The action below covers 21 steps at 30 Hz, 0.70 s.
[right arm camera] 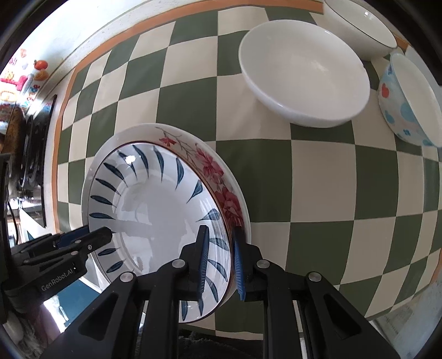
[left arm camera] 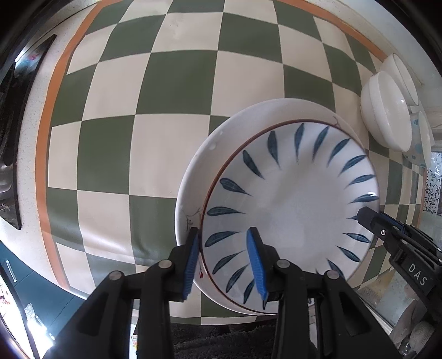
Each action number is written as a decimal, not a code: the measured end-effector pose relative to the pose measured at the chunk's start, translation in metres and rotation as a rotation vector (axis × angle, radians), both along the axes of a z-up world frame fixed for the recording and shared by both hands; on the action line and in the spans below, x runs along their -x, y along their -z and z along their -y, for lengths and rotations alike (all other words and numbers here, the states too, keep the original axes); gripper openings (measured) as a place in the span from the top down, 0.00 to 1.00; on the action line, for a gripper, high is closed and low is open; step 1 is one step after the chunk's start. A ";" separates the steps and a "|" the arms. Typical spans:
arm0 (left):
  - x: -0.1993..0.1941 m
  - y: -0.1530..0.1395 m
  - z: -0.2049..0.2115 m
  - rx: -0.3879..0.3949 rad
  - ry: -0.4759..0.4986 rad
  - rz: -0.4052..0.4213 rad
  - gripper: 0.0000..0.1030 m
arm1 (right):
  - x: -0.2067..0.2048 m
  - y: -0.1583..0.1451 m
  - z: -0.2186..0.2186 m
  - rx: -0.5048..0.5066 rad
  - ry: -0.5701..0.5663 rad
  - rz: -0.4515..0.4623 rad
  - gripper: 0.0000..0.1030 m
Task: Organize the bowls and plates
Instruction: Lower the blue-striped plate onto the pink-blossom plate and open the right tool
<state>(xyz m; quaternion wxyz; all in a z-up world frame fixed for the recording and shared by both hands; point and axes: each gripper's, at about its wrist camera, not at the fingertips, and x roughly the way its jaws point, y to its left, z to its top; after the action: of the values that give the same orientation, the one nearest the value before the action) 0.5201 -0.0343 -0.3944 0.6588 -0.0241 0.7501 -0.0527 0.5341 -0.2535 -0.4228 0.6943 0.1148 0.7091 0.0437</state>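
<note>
Jaws first: on the left gripper (left arm camera: 225, 262) they straddle the near-left rim of the leaf-pattern plate (left arm camera: 290, 210), one blue pad outside and one inside, with what looks like a sliver of slack, so I'd call them apart rather than biting. That plate sits nested in a floral plate (right arm camera: 218, 171), and there seems to be a plain white rim under both, though I can't tell how many are really in the stack. It all rests on the checkered cloth (left arm camera: 171, 82) over the worktop, near the front edge.

Moving right, the right gripper (right arm camera: 221, 265) has its jaws around the opposite rim of the same plate, pads close to the rim, but I can't tell if they're pressing. Grabbing opposite edges makes sense to me: a wide shallow plate stays level that way and drops straight into the one below.

Further right, a white bowl (right arm camera: 304, 80), a second white bowl with a dark rim line (right arm camera: 359, 24) and a dotted bowl (right arm camera: 408, 102) sit clustered together, well apart from the plates. My guess is they're the next group to stack.
</note>
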 end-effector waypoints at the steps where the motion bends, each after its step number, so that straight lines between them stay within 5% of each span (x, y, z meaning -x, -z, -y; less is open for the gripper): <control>1: 0.006 -0.001 0.008 -0.006 0.000 0.008 0.67 | 0.001 0.000 0.002 -0.005 0.009 0.002 0.82; 6: 0.014 -0.021 0.008 -0.024 0.013 0.086 0.53 | 0.008 -0.011 0.013 0.000 0.041 0.039 0.75; 8: 0.019 -0.032 0.008 -0.036 0.021 0.134 0.28 | 0.013 -0.018 0.015 0.027 0.034 0.063 0.67; 10: 0.024 -0.045 0.011 -0.047 0.024 0.177 0.14 | 0.019 -0.023 0.016 0.039 0.027 0.072 0.44; 12: 0.030 -0.058 0.014 -0.049 0.042 0.222 0.14 | 0.027 -0.028 0.017 0.050 0.014 0.083 0.30; 21: 0.080 -0.117 -0.001 -0.012 0.043 0.352 0.07 | 0.088 -0.092 0.005 0.078 0.022 0.212 0.19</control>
<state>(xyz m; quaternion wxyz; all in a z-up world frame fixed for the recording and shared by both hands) 0.4401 -0.0335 -0.2777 0.7787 0.0055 0.6239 -0.0655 0.4458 -0.2588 -0.3305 0.7698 0.0900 0.6316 0.0202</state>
